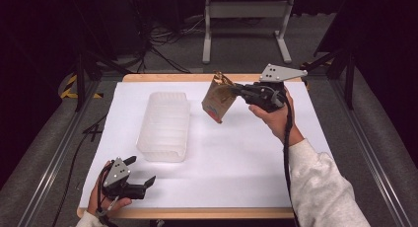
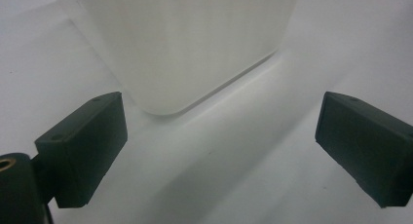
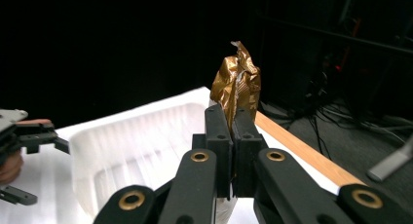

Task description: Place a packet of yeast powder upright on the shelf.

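Note:
A gold and tan snack bag (image 1: pixel 218 97) hangs in the air over the table's far middle, tilted, with my right gripper (image 1: pixel 235 89) shut on its crumpled top. In the right gripper view the gold bag top (image 3: pixel 237 83) sticks up from between the closed jaws of my right gripper (image 3: pixel 233 118). A translucent white plastic bin (image 1: pixel 165 126) lies on the white sheet left of the bag; it also appears as the bin (image 3: pixel 136 151) and the bin (image 2: pixel 190 44). My left gripper (image 1: pixel 142 170) rests open at the near left, empty, its jaws wide around bare sheet (image 2: pixel 219 151).
A white sheet (image 1: pixel 246 158) covers the wooden table (image 1: pixel 197 213). Cables and a grey metal stand (image 1: pixel 246 24) are on the floor beyond the far edge. Metal rails (image 1: pixel 59 153) run along both table sides.

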`<state>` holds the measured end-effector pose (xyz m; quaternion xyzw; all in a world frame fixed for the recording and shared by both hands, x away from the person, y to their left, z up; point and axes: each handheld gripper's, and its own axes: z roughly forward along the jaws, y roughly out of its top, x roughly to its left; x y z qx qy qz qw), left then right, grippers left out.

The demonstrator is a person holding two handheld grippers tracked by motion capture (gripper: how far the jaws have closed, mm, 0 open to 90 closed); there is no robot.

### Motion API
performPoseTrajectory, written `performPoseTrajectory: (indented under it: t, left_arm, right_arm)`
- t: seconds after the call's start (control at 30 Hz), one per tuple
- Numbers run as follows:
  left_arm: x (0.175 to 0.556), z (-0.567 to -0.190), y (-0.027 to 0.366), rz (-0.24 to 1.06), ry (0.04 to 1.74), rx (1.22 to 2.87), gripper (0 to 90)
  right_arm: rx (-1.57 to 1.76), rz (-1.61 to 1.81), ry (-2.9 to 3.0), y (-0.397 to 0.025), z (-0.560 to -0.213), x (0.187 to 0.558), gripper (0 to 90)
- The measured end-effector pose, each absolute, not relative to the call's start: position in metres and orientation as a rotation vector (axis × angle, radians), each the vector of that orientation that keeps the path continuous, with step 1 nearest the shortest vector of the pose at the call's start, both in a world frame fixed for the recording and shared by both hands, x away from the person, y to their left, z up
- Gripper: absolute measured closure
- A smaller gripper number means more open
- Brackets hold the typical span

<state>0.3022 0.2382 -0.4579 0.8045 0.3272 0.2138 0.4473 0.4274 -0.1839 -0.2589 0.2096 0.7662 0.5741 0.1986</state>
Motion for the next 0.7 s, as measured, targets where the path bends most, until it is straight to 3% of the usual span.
performPoseTrajectory:
  t: [0.7]
  left_arm:
    - [0.301, -0.458, 0.241, 0.521, 0.804, 1.970, 6.0]
  right_arm:
    - [0.409, 1.631, 2.300, -0.090, -0.274, 0.434, 88.4]
